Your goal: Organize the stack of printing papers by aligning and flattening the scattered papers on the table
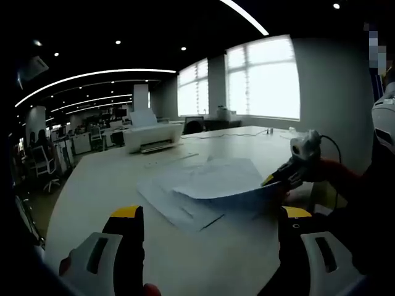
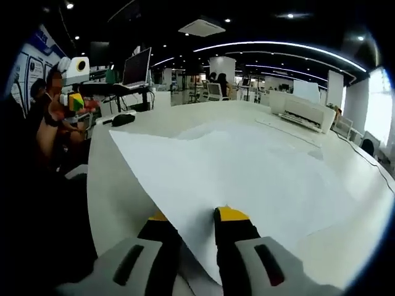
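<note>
1. While the desk (image 1: 111, 179) runs pale and broad ahead of both grippers, it carries the whole job; a white printer (image 1: 151, 137) stands at its far side, well beyond the work.
2. Papers (image 1: 203, 188): a loose, fanned spread lying straight ahead of the left gripper (image 1: 210, 225), edges skewed, not squared. The long run of the spread goes away from that gripper, toward the printer.
3. Lifted sheet (image 2: 247, 179): seen from the right gripper view, it fans out forward and away from the right gripper (image 2: 194, 225), its near corner caught at the jaws, the rest raised off the desk in a shallow curl.
4. Right gripper: clenched on that sheet's corner. In the left gripper view it comes in from the right, at the spread's right edge.
5. Left gripper: jaws wide apart, holding nothing, hanging short of the spread's near edge.
6. Judgement: the right gripper is the nearer one, already on the paper; the coming move likely turns on drawing that sheet back square over the spread, left gripper free to press or tap edges.
</note>
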`<state>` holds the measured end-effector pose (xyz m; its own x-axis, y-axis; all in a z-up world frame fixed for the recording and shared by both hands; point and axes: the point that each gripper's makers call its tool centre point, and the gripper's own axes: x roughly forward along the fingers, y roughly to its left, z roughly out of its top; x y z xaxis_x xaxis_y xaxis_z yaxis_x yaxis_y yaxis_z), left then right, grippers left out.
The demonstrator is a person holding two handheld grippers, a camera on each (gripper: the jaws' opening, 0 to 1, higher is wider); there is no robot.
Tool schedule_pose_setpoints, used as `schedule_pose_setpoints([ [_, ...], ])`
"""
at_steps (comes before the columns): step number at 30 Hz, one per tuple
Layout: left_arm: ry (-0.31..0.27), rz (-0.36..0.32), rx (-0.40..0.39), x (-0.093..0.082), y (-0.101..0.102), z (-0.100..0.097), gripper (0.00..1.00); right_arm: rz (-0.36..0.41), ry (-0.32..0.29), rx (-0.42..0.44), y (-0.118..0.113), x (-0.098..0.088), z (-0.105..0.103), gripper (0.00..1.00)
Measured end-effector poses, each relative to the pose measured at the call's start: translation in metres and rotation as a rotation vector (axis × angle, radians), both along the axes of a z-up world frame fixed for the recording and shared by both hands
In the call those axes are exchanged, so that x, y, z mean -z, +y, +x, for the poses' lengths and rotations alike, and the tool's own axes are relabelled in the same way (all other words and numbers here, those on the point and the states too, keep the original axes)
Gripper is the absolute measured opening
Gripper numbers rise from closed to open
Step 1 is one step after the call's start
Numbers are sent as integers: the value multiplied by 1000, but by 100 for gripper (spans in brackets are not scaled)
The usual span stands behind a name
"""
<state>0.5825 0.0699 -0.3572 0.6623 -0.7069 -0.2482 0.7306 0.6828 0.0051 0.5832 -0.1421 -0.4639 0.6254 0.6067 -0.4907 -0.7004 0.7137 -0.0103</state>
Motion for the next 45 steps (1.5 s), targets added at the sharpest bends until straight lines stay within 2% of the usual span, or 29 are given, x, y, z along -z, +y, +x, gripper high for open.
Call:
schedule_pose_setpoints([
  [5, -5, -1, 1, -1, 0, 0, 92, 2, -24, 3, 0, -6, 1, 12],
  [7, -5, -3, 3, -1, 0, 0, 92, 9, -39, 5, -1, -9, 2, 7],
  [18, -8, -4, 6, -2, -1, 0, 92, 28, -84, 22, -6, -24, 8, 2],
  [34, -20, -4, 11, -4, -1, -1, 91, 44, -109, 36, -8, -35, 7, 0],
  [45, -26, -9, 17, -6, -2, -1, 91, 11, -150, 33, -10, -46, 7, 0],
])
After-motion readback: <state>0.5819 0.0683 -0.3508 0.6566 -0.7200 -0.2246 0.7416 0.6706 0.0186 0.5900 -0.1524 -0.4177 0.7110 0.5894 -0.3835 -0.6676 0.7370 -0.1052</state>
